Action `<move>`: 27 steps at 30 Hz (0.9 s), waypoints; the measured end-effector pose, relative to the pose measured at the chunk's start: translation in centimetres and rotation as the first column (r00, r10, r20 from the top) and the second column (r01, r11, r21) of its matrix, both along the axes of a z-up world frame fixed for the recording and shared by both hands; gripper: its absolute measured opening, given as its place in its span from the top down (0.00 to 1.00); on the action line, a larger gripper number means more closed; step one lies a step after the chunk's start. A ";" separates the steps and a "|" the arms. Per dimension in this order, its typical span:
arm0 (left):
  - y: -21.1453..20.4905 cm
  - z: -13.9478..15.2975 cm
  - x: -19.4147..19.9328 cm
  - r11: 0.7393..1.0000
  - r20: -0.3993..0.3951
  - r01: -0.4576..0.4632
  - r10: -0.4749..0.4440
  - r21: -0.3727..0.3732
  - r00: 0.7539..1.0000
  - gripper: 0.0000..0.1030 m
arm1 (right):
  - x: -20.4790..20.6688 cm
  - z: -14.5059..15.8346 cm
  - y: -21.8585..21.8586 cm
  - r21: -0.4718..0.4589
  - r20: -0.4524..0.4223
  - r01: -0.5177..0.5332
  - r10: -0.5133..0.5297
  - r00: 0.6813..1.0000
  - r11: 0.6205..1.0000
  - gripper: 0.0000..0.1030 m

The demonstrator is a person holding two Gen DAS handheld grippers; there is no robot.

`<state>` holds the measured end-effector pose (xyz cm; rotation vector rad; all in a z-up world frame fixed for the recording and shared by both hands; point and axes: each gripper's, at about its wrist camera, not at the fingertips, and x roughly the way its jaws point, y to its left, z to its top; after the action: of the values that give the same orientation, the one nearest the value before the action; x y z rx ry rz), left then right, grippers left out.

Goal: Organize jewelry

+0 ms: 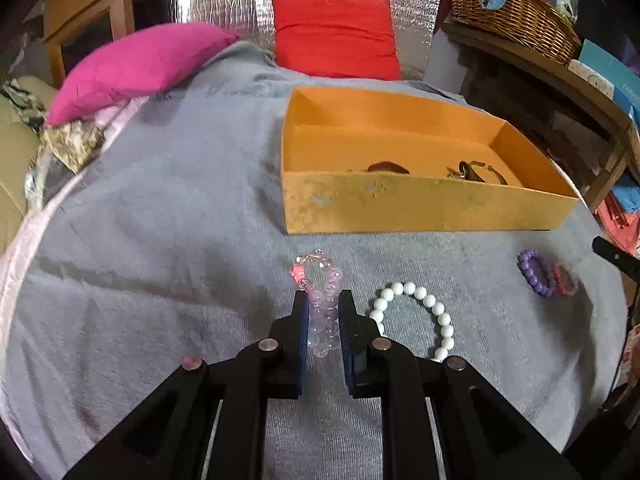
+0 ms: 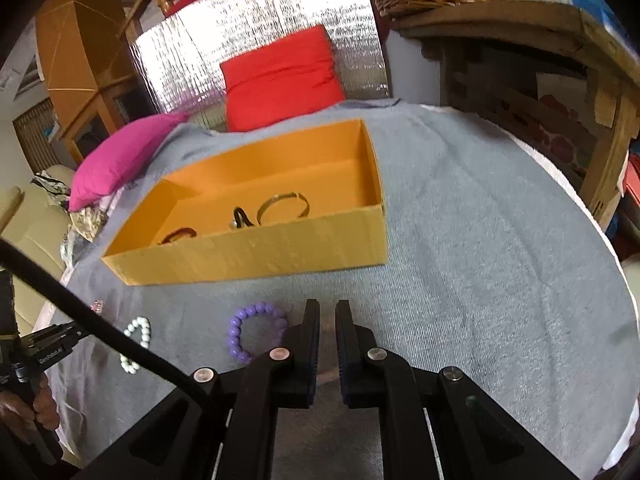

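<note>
The left gripper [image 1: 324, 300] clamped a clear pink bead bracelet [image 1: 320, 304] above the grey blanket [image 1: 160, 240]; a white bead bracelet [image 1: 420, 316] lay just beside it. The right gripper [image 2: 327, 312] pinched a reddish bracelet [image 2: 327, 344] — a purple bracelet [image 2: 256, 332] alongside. The orange box [image 2: 260, 252] stood beyond, towards the blanket's far edge, unobstructed.

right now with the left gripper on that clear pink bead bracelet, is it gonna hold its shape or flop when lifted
The clear pink bead bracelet is pinched between the left gripper fingers, its loop squeezed narrow, so it probably flexes rather than stays rigid. The free end with the pink star bead will likely sag or swing. Its smooth round beads look glossy, so it may slip; it seems light.
</note>
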<state>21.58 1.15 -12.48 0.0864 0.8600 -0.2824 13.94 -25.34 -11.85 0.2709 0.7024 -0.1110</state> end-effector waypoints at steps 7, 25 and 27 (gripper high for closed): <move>0.1 0.3 -0.1 1.000 -0.002 -0.001 0.001 0.000 1.000 0.85 | 0.2 0.1 -0.1 0.002 -0.006 -0.008 0.008 1.000 1.000 0.91; 0.5 0.1 -0.4 0.999 -0.001 -0.011 0.011 0.032 1.000 0.85 | 2.7 -4.5 0.7 -0.169 -0.231 -0.044 0.004 0.973 0.985 0.67; 0.7 0.1 -0.4 0.999 -0.002 -0.017 0.017 0.030 1.000 0.85 | 2.8 -4.5 1.3 -0.202 -0.231 -0.063 0.015 0.973 0.977 0.89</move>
<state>21.17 1.85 -12.35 0.1067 0.8667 -0.2536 16.71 -24.08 -16.37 0.0425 0.9170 -0.1792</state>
